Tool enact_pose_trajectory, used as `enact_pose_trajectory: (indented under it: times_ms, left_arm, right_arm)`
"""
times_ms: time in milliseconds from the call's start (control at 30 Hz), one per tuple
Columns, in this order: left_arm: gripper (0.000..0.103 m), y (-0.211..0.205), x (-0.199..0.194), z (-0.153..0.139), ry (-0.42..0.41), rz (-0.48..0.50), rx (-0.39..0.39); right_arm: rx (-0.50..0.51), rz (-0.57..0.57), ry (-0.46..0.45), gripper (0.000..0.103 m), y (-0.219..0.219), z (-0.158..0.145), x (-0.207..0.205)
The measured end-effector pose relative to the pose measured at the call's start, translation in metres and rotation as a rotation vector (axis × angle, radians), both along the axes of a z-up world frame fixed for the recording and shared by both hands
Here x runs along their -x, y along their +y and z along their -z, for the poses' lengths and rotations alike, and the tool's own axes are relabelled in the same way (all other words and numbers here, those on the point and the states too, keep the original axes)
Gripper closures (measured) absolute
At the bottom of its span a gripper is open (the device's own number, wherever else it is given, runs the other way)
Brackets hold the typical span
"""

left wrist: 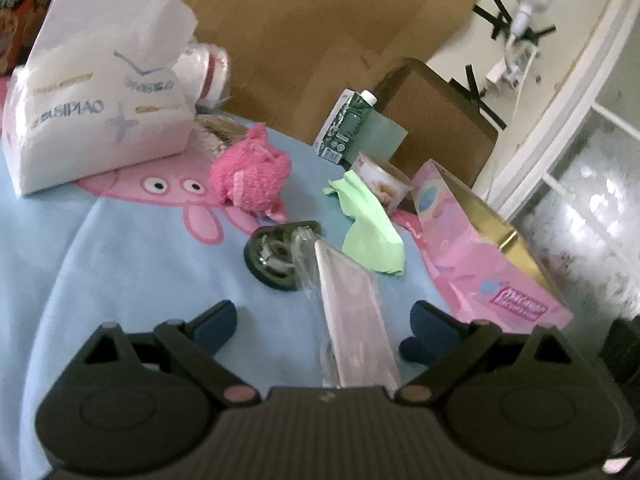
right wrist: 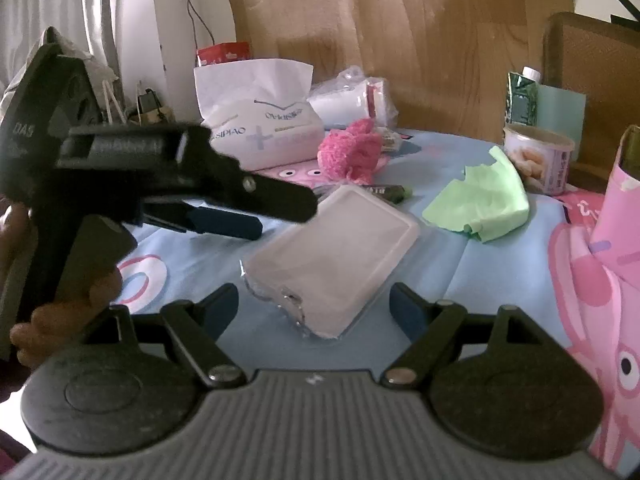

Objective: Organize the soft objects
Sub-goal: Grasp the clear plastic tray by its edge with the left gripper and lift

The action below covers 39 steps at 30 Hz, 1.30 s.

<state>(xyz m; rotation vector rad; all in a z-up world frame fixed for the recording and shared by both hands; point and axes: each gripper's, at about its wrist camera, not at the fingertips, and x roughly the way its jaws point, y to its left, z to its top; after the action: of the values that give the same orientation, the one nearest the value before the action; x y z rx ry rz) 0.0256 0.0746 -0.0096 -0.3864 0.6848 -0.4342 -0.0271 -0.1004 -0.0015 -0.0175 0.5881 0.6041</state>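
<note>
The wrapped tissue pack point(right wrist: 332, 264) is lying loose on the blue cloth point(right wrist: 460, 272), between the spread right claw point(right wrist: 314, 306); the left claw point(left wrist: 324, 322) is gaping too. Next, I think, pinching it.

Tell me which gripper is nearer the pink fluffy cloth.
Left. The left gripper straddles the white packet, facing the pink fluffy cloth; the right gripper sits farther back.

A green carton point(right wrist: 521, 96) stands at one o'clock, a snack tin point(right wrist: 538, 158) just beside it; a black tape roll point(left wrist: 276, 254) lies mid-tabletop point(left wrist: 120, 272).
</note>
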Motion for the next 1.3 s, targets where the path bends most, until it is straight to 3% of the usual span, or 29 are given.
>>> enact_pose_trajectory:
  times_ms: [133, 533, 1067, 1300]
  left_arm:
    - [0.004, -0.004, 0.003, 0.000, -0.018, 0.004, -0.033]
    - [0.004, 0.002, 0.003, 0.002, -0.017, 0.008, 0.014]
    - [0.004, 0.021, 0.006, 0.005, -0.035, -0.009, 0.161]
    - [0.004, 0.021, 0.007, 0.003, -0.047, -0.009, 0.161]
  right_arm:
    - [0.007, -0.001, -0.002, 0.018, 0.001, 0.000, 0.000]
    - [0.025, -0.010, -0.006, 0.018, 0.001, 0.001, 0.000]
    - [0.032, -0.016, -0.006, 0.018, 0.000, 0.001, -0.002]
    - [0.032, -0.016, -0.006, 0.018, 0.000, 0.002, -0.002]
